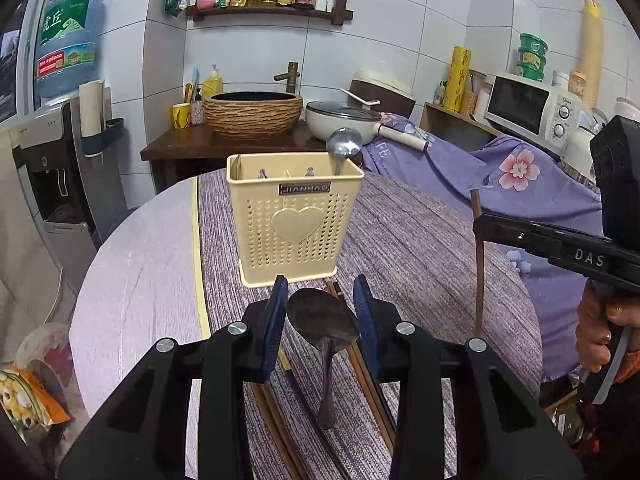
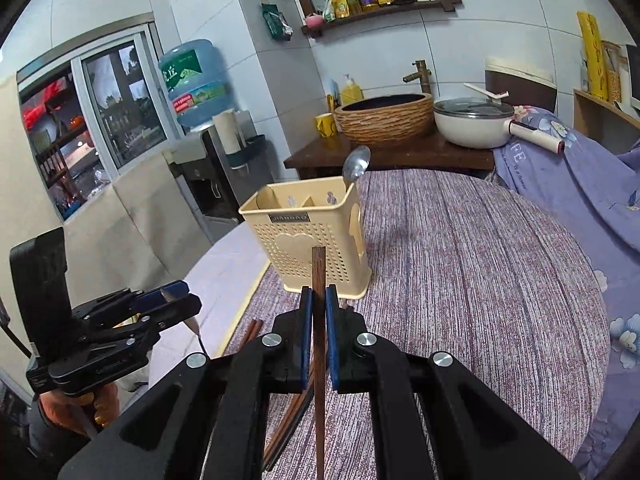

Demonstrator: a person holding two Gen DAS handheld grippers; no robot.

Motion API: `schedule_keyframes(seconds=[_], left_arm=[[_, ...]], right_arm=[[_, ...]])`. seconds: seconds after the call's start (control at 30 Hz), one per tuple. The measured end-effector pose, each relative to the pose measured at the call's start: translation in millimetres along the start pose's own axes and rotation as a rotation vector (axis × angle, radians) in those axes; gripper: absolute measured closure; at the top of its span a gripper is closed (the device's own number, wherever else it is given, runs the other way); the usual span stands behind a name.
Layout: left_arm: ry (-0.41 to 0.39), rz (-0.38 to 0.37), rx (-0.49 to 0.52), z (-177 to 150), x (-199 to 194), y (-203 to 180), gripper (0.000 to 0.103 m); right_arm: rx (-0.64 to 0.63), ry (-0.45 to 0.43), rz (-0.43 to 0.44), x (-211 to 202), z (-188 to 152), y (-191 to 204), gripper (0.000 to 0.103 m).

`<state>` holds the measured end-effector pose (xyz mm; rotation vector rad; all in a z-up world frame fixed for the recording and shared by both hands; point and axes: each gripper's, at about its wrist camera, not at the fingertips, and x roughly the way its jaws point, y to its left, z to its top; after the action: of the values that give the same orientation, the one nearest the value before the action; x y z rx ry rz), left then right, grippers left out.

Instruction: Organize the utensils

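Note:
A cream utensil holder (image 1: 294, 216) (image 2: 312, 240) stands on the round table with a metal spoon (image 1: 343, 142) (image 2: 356, 166) upright in its right compartment. My left gripper (image 1: 320, 292) (image 2: 172, 294) is shut on a second spoon (image 1: 322, 320); its bowl sits between the blue pads and its handle hangs down. It hovers just in front of the holder. My right gripper (image 2: 319, 296) (image 1: 480, 224) is shut on a brown wooden chopstick (image 2: 319, 272) (image 1: 479, 272), held upright to the right of the holder. Several more chopsticks (image 1: 360, 364) (image 2: 288, 412) lie on the table below.
The table wears a purple striped cloth (image 2: 460, 264). Behind it a dark counter (image 1: 180, 148) carries a woven basin (image 1: 253, 114) and a white pan (image 1: 344, 122). A floral sheet (image 1: 520, 176) and a microwave (image 1: 532, 108) are at right, a water dispenser (image 1: 52, 160) at left.

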<state>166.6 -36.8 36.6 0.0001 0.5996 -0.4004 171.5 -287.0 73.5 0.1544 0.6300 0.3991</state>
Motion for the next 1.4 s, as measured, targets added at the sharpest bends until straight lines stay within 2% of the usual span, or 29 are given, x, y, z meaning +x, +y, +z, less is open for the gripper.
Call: schedule_keyframes(seconds=[0.2,0.33,0.53,0.7,0.77,0.93,1.03,1.1,1.2,1.4], left_arm=[[-0.031,0.013,0.029,23,-4,-4,0.069],[-0.051,0.019,0.031,45,-4,-1,0.069],[-0.096,0.021,-0.015,91,-4,15,0.069],[-0.169,0.007,-0.062,139,-8,30,0.069],[-0.217,0.029,-0.051,158,-8,32,0.069],[-0.285,0.08,-0.089,191,7,46,0.069],[-0.306,0.126,-0.128,197,26,57,0.069],[-0.311,0.151,-0.162,193,41,66,0.069],[-0.29,0.16,-0.196,179,64,75,0.069],[-0.235,0.167,-0.179,143,92,78,0.069]], right_arm=[[-0.013,-0.049,0.035,-13,16,5,0.096],[-0.032,-0.088,0.03,-16,32,11,0.096],[-0.039,-0.141,0.038,-19,76,19,0.096],[-0.039,-0.248,0.016,-27,124,29,0.096],[-0.041,-0.291,0.0,-28,141,33,0.096],[-0.064,-0.433,-0.107,-23,180,44,0.096],[-0.058,-0.484,-0.147,-6,188,46,0.096],[-0.064,-0.485,-0.182,10,184,47,0.096],[-0.065,-0.453,-0.213,41,169,41,0.096],[-0.053,-0.379,-0.221,77,140,26,0.096]])
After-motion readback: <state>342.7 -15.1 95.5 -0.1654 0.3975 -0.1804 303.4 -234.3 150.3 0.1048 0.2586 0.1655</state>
